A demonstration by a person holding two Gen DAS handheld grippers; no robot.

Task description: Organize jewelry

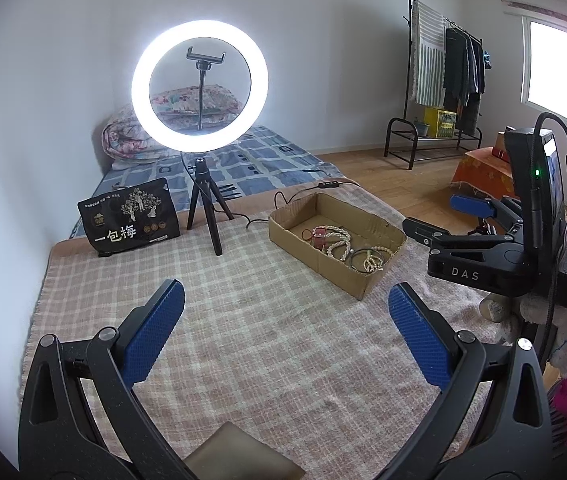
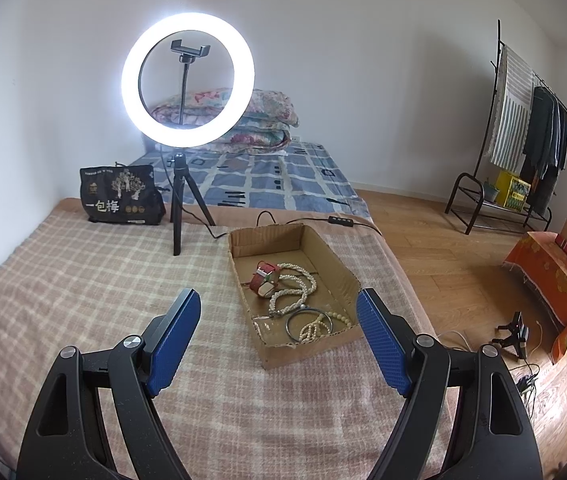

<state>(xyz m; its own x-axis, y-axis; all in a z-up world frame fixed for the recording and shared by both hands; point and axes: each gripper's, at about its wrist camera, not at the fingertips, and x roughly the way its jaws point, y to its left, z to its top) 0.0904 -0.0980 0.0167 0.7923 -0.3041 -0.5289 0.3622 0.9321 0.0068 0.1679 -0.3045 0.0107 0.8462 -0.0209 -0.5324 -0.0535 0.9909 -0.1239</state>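
Blue-padded fingers frame both views: our left gripper (image 1: pixel 285 308) is spread wide with nothing between its pads, hovering over the checked blanket (image 1: pixel 243 320), and our right gripper (image 2: pixel 279 320) is spread just as wide and equally empty.

Inside the cardboard box (image 2: pixel 243 280) lies all the jewelry we can see. A red-strapped watch (image 2: pixel 265 280) sits toward the middle, a long pearl necklace (image 2: pixel 295 292) loops just beside it, touching it, and a dark bangle (image 2: pixel 307 322) lies at the near end with a smaller beaded strand (image 2: pixel 317 328) draped across it. From the right wrist view the box lies ahead, between the two fingers and nearer the right one, whose tip overlaps the box's right wall. From the left wrist view the box (image 1: pixel 363 276) lies ahead and to the right, well beyond the fingertips, and the right gripper (image 1: pixel 471 206) hangs to the right of the box.

Behind the box to the left, a lit ring light (image 2: pixel 187 80) stands on a small tripod (image 2: pixel 181 208), its cable (image 2: pixel 275 216) trailing past the box's far end. A black printed bag (image 2: pixel 119 196) leans farther left. Beyond are a blue patterned mattress (image 2: pixel 275 184) with folded quilts (image 2: pixel 259 120), and a clothes rack (image 2: pixel 531 128) on the wooden floor (image 2: pixel 443 248) off to the right.
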